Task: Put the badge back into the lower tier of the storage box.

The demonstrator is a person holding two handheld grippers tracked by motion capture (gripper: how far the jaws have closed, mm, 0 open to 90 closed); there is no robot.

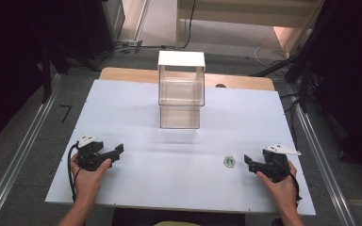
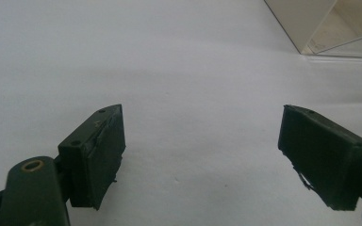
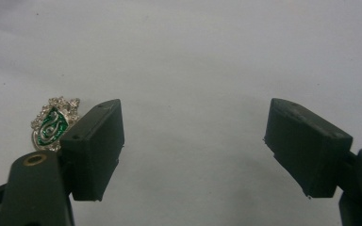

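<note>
The green badge (image 3: pixel 52 123) lies untouched on the white desk (image 1: pixel 136 117), just beside the right gripper (image 1: pixel 248 162), whose jaws are spread (nothing gripped); the left gripper (image 1: pixel 118 153), also spread, rests well apart. Picking up remains.

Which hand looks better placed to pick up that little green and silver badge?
Probably the right. The right gripper sits open just beside the small green and silver crest-shaped badge, while the left gripper, also open, rests across the white table.
</note>
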